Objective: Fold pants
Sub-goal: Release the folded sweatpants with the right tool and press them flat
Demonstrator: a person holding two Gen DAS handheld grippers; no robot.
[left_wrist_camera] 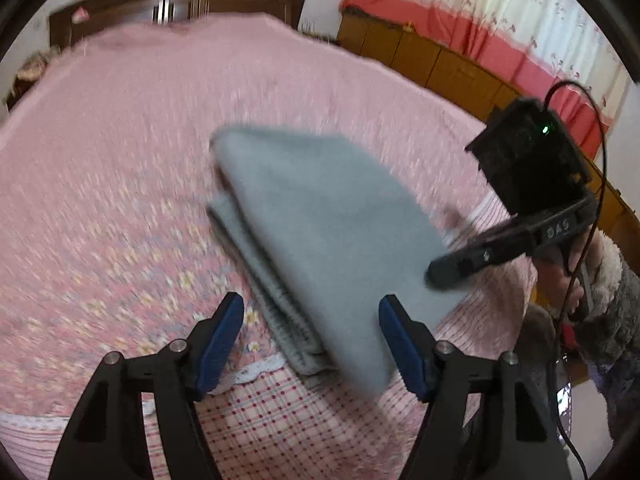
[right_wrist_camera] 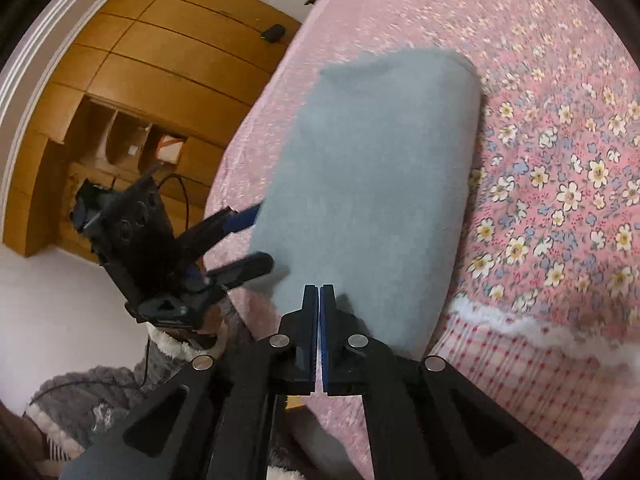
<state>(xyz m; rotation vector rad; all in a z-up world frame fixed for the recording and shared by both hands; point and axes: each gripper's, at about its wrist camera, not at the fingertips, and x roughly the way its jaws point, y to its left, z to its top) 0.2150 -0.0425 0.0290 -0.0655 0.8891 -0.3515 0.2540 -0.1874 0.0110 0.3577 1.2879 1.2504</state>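
The grey pants (left_wrist_camera: 320, 232) lie folded in a stack on the pink floral bed (left_wrist_camera: 120, 160), centre of the left wrist view, close to the bed's lower-right edge where the checked border shows. The left gripper (left_wrist_camera: 312, 340) stands wide open, its blue pads straddling the near end of the stack without pressing it. The right gripper (right_wrist_camera: 320, 300) is fully closed just over the near edge of the cloth; whether it pinches any fabric I cannot tell.

The risk, as I judge it: if the closed gripper has caught a layer, pulling away could drag the top fold askew. The stack also sits near the bed's edge, so a push toward the lower right could slide it off. Open bedspread lies to the upper left, with plenty of room for shifting.
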